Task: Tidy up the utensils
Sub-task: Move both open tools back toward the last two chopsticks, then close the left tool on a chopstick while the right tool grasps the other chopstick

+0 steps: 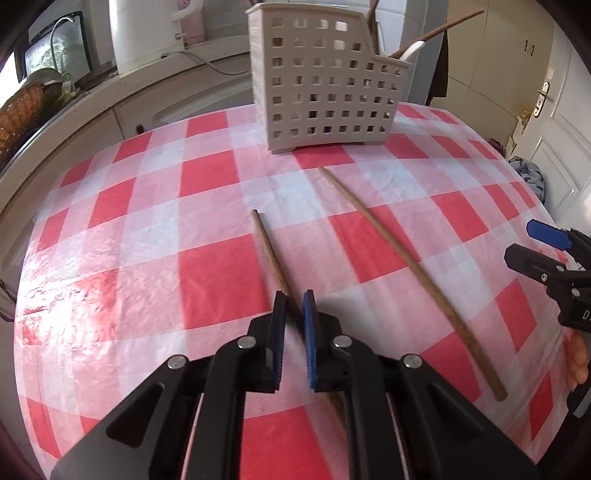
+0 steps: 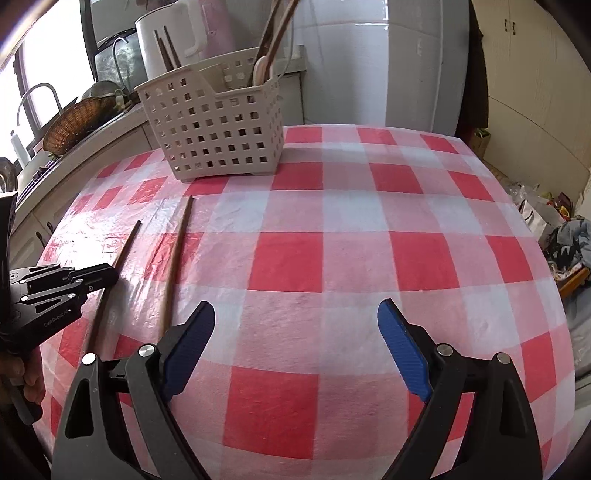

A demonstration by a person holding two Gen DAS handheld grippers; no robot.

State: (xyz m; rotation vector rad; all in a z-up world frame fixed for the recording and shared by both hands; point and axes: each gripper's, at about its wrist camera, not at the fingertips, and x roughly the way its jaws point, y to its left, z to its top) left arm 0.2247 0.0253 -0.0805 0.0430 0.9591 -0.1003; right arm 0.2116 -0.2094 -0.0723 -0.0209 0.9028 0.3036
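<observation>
Two wooden chopsticks lie on the red-and-white checked tablecloth [image 2: 332, 258]. In the left wrist view my left gripper [image 1: 294, 297] is shut on the left chopstick [image 1: 267, 243] near its middle; the stick's far end points toward the basket. The second chopstick [image 1: 399, 266] lies free to its right. A beige perforated utensil basket [image 1: 325, 92] stands at the table's far side and holds wooden sticks and a white spoon [image 2: 260, 68]. My right gripper [image 2: 295, 310] hovers open over bare cloth, right of the second chopstick [image 2: 177, 258]. The left gripper [image 2: 109, 277] shows at that view's left edge.
A kitchen counter runs behind the table with a white kettle [image 1: 144, 33], a wicker bowl [image 2: 74, 122] and a sink tap. A white door [image 1: 554, 129] stands to the right. Bags and cloth [image 2: 569, 240] lie on the floor past the table's right edge.
</observation>
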